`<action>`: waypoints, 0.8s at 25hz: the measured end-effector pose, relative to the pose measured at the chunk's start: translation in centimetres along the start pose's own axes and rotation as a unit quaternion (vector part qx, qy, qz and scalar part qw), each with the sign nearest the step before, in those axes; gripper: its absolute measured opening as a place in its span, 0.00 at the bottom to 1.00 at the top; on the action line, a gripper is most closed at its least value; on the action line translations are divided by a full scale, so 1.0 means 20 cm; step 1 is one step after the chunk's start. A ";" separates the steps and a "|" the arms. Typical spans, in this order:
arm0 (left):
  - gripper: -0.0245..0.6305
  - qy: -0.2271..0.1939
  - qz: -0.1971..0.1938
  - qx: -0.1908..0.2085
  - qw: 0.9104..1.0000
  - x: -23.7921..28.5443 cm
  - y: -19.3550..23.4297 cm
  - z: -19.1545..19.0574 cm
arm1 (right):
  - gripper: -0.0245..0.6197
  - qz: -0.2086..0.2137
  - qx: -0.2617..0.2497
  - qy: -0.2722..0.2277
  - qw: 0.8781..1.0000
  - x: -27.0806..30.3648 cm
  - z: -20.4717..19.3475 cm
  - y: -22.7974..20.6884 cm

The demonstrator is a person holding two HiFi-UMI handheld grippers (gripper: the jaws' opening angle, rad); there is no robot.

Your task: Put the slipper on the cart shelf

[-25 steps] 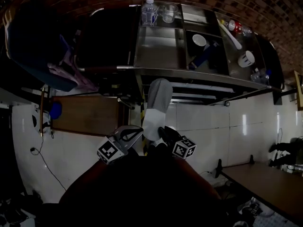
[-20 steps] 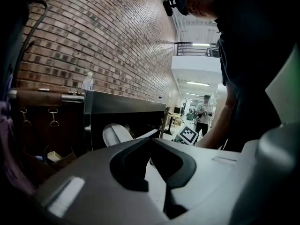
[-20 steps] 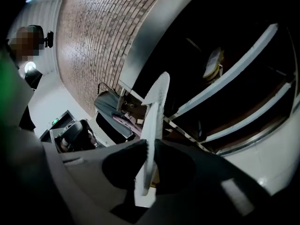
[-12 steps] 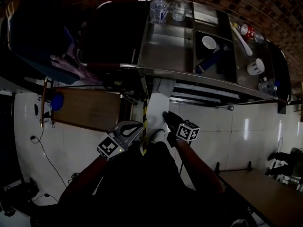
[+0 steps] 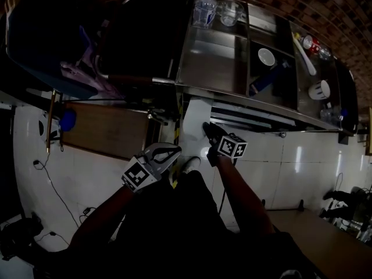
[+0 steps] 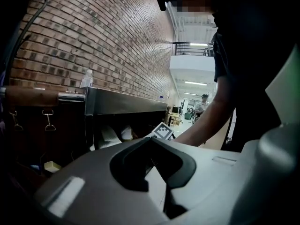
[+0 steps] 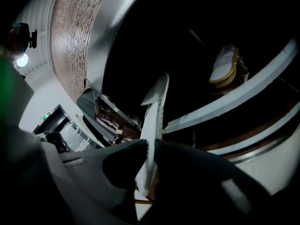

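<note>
A white slipper points toe-first under the steel cart's top edge; only its heel half shows in the head view. My right gripper is shut on its heel end. In the right gripper view the slipper stands on edge between the jaws of that gripper, reaching into the dark space above a pale shelf rail. A second slipper lies deeper inside. My left gripper hangs left of the slipper, shut and empty; its tips meet.
On the cart top stand a water bottle, a glass jar, a bowl and a cup. A dark bag and a wooden board are to the left. White tiled floor lies below.
My right gripper has pushed the slipper forward, and its toe has gone under the cart's top edge. The left gripper has drifted forward a little.
</note>
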State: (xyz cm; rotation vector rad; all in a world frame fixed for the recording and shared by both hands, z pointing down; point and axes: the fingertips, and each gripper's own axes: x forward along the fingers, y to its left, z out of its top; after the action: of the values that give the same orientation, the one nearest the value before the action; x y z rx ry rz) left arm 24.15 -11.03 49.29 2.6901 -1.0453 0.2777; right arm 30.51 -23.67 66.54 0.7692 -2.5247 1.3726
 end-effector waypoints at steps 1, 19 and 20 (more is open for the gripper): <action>0.04 -0.002 0.002 -0.001 1.000 0.00 0.01 0.00 | 0.12 -0.002 0.001 0.001 1.000 0.02 0.02 -0.02; 0.04 -0.001 0.020 -0.014 1.000 0.04 0.04 -0.03 | 0.12 -0.024 -0.050 -0.041 0.998 0.20 0.34 -0.21; 0.04 -0.003 0.023 -0.020 1.000 0.04 0.04 -0.02 | 0.12 -0.025 -0.062 -0.045 0.997 0.21 0.36 -0.20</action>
State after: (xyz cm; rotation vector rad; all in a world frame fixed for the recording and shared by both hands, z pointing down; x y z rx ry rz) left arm 24.15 -12.10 50.04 2.6357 -1.1040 0.2546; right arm 29.70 -32.93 66.95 0.8836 -2.6100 1.1790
